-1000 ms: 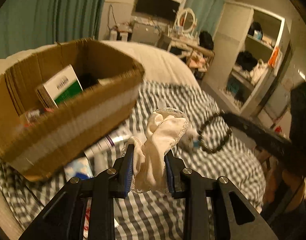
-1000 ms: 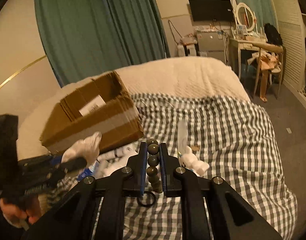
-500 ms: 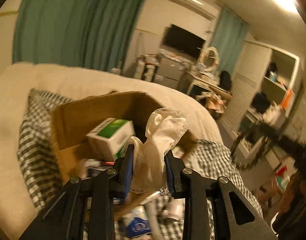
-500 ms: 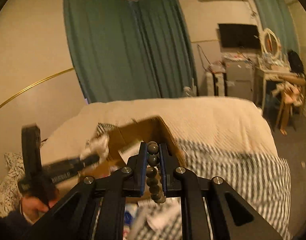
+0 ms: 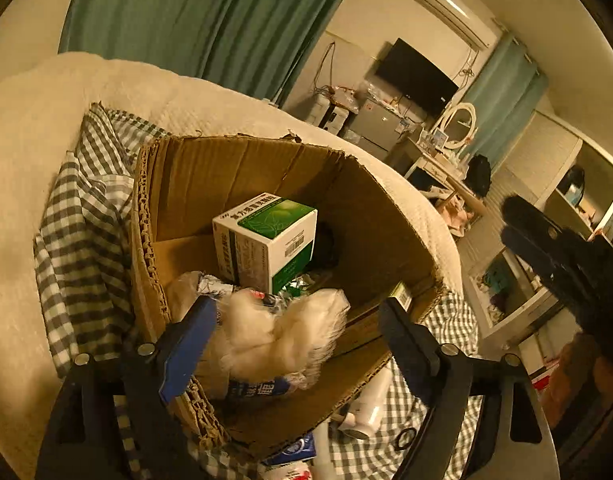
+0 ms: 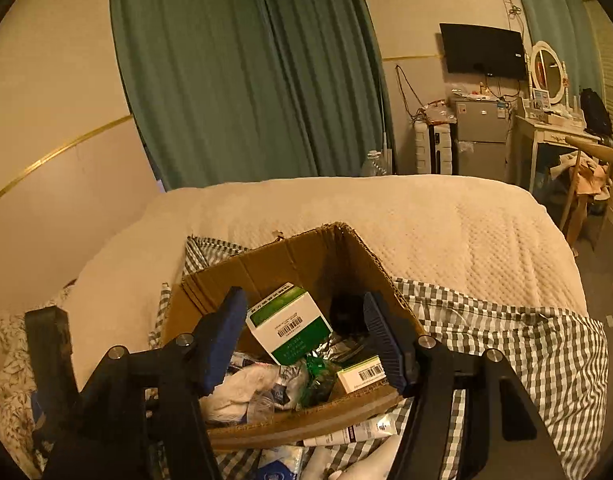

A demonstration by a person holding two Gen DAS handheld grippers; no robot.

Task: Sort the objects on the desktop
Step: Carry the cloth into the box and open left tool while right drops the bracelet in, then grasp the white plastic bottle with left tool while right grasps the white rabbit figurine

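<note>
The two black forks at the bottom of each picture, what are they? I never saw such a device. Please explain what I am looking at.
They are hand-held grippers, not a robot: a person carries one in each hand, and a small camera on each looks forward along its two fingers. One picture comes from the left gripper, the other from the right gripper.

Both hang over a cardboard box that stands on a checked cloth on a bed. Both are open and hold nothing. In the box lie a green and white carton, a white cloth blurred between the left fingers, and small packets. More things, such as a tube, lie on the cloth beside the box.
</note>
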